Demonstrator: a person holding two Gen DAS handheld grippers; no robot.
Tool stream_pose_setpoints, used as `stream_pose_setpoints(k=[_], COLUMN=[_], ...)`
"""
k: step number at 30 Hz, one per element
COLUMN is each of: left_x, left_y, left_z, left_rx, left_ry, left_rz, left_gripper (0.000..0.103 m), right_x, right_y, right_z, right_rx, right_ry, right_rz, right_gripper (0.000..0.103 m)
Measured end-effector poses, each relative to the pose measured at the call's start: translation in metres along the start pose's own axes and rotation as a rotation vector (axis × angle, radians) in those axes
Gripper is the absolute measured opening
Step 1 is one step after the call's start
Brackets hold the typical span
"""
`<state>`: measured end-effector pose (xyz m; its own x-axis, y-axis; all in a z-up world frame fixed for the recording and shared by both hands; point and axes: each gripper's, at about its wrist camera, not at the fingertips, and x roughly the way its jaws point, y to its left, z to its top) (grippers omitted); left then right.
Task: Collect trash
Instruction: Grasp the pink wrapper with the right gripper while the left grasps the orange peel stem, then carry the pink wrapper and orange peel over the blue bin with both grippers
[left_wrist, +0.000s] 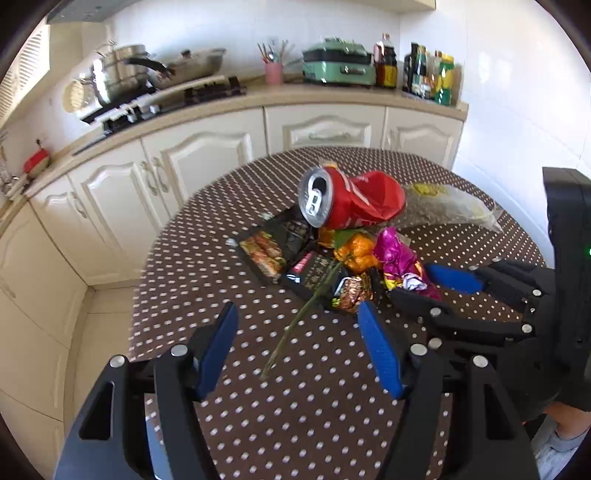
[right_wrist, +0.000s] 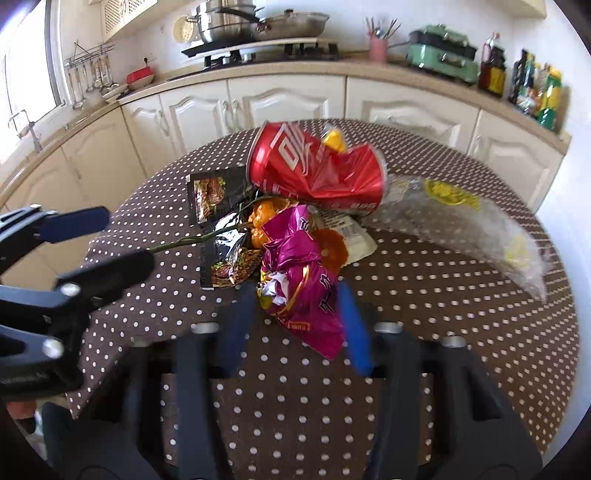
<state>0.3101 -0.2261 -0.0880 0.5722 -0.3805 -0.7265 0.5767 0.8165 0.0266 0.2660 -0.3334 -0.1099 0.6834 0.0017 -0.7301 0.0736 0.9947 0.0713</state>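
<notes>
Lying crushed, red can (right_wrist: 314, 170), white lettering unreadable

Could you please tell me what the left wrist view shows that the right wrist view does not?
Only the left wrist view shows the can's opened top. Only the right wrist view shows the utensil rail and the faucet. Both show the crushed red can, the magenta wrapper, the clear plastic bag and the dotted table.
</notes>
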Motion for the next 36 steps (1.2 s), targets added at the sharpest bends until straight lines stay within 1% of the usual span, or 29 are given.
stream_pose_setpoints(k=[2, 4, 5, 8, 9, 10, 11, 13, 16, 17, 19, 25, 28, 30, 32, 36], left_x=[0.010, 0.018, 0.022, 0.038, 0.043, 0.047, 0.050, 0.049, 0.038, 0.033, 0.024, -0.014, -0.033, -0.046, -0.059, -0.084], left_y=[-0.002, -0.002, -0.001, 0.001, 0.001, 0.001, 0.002, 0.002, -0.005, -0.007, -0.007, 0.002, 0.012, 0.023, 0.040, 0.076], left_z=[0.003, 0.005, 0.007, 0.010, 0.010, 0.009, 0.008, 0.004, -0.001, -0.003, -0.005, -0.013, -0.023, -0.031, -0.042, -0.064], left_rx=[0.002, 0.004, 0.001, -0.020, -0.026, -0.032, -0.045, -0.065, -0.041, -0.039, -0.048, -0.078, -0.094, -0.118, -0.155, -0.229], left_ry=[0.015, 0.035, 0.043, 0.085, 0.099, 0.110, 0.121, 0.110, 0.064, 0.047, 0.022, -0.078, -0.111, -0.128, -0.148, -0.181], left_rz=[-0.004, -0.025, -0.036, -0.077, -0.086, -0.095, -0.120, -0.164, -0.169, -0.188, -0.204, -0.241, -0.231, -0.220, -0.195, -0.137], left_gripper=[0.064, 0.056, 0.054, 0.041, 0.032, 0.020, 0.016, 0.003, 0.003, 0.003, 0.003, 0.003, 0.003, 0.003, 0.003, 0.003], right_x=[0.000, 0.000, -0.001, -0.002, 0.000, 0.000, 0.000, -0.001, -0.008, -0.011, -0.019, -0.049, -0.063, -0.072, -0.078, -0.081], right_y=[-0.002, -0.004, -0.006, -0.007, -0.008, -0.007, -0.006, -0.006, -0.006, -0.006, -0.006, 0.004, 0.016, 0.030, 0.049, 0.099], right_z=[0.000, 0.000, 0.000, -0.001, 0.002, 0.002, 0.002, 0.002, 0.001, 0.000, -0.001, -0.004, -0.002, 0.000, 0.001, 0.001], right_rx=[0.003, 0.008, 0.015, 0.019, 0.017, 0.014, 0.011, 0.009, 0.010, 0.010, 0.015, 0.025, 0.016, 0.000, -0.025, -0.089], right_ry=[-0.006, -0.008, -0.009, -0.010, -0.010, -0.010, -0.011, -0.015, -0.048, -0.061, -0.092, -0.159, -0.190, -0.209, -0.220, -0.226], right_rz=[0.010, 0.006, 0.018, 0.024, 0.024, 0.023, 0.022, 0.019, 0.001, -0.009, -0.024, -0.014, -0.001, 0.018, 0.039, 0.096], right_gripper=[0.037, 0.036, 0.036, 0.036, 0.036, 0.036, 0.036, 0.036, 0.036, 0.036, 0.036, 0.036, 0.036, 0.036, 0.036, 0.036])
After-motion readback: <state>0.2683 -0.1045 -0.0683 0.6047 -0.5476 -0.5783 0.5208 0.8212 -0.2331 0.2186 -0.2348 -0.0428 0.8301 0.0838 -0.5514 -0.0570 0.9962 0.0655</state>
